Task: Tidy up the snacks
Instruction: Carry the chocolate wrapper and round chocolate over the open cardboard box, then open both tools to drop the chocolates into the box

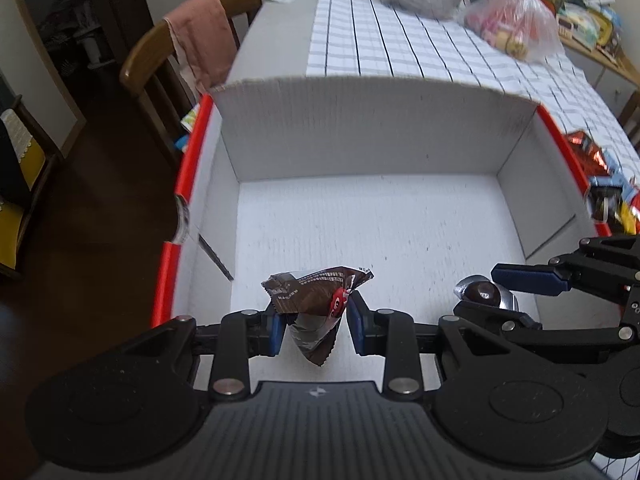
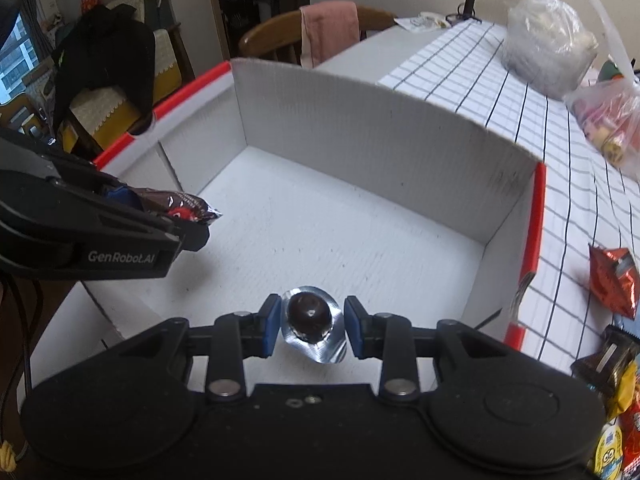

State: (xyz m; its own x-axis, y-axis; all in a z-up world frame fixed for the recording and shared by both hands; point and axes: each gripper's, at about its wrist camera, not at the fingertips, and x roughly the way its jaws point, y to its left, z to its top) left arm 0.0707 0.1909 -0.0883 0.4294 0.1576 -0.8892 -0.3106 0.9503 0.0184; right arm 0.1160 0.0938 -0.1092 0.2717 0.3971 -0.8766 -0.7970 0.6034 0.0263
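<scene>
While both grippers are hanging over the box, left fingers pinching a brown packet, right fingers clasping a foil chocolate, releasing low is seeming wisest.

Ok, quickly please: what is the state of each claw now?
Left claw: closed on a brown snack packet.
Right claw: closed on a foil-wrapped dark round sweet.

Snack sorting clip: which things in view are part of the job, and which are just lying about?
Part of the job:
left tongs, shut on brown snack packet
right tongs, shut on foil-wrapped chocolate
white box
loose snacks beside the box

Lying about:
plastic bags
chair with pink cloth
</scene>
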